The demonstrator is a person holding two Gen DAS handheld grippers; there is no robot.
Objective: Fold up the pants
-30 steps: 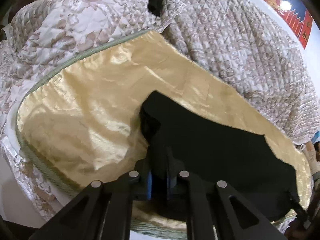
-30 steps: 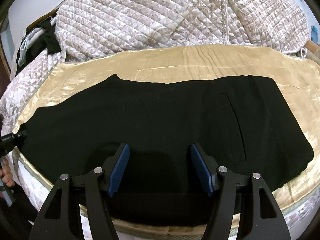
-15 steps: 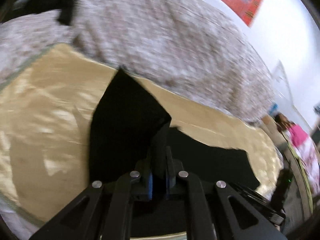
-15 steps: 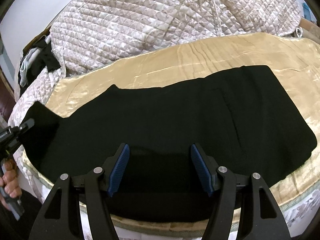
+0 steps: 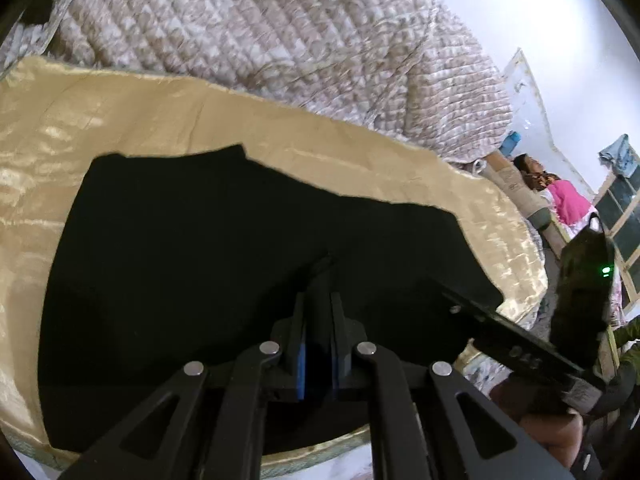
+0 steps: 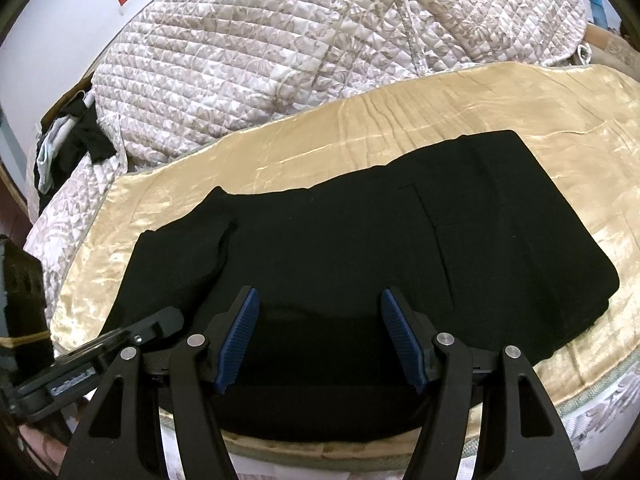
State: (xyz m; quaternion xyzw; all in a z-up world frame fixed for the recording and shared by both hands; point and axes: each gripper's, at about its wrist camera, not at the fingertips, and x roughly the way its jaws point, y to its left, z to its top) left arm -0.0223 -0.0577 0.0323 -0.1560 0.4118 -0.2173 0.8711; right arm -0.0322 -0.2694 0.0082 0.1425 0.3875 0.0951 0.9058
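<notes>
The pants (image 6: 360, 248) lie flat on the gold sheet (image 6: 480, 104) that covers the bed, black and spread from side to side. The leg end has just been carried over. In the right wrist view it now sits as a folded flap (image 6: 180, 256) on top of the rest of the cloth, near my left gripper (image 6: 120, 340). I think this is the first fold, bringing the leg end toward the waist, and it is only partway across.

My left gripper (image 5: 318, 300) has its fingers (image 5: 298, 344) pinched almost together, with black cloth clamped between them. My right gripper (image 6: 316, 340) has its fingers (image 6: 238, 340) wide apart and holds nothing. It hangs just above the near edge of the pants.

A second ago the pants lay long and straight, and the leg end reached far out to the edge of the gold sheet. The left wrist view then showed mostly bare gold sheet with a small black corner. Now that view is nearly filled with black cloth, and my right gripper (image 5: 520, 340) shows at its side. So the left hand has swung in toward the middle, taking the leg end along. The right hand has hardly moved, and its fingers have stayed just as wide.

Behind the gold sheet is a heaped quilt (image 6: 320, 48).
</notes>
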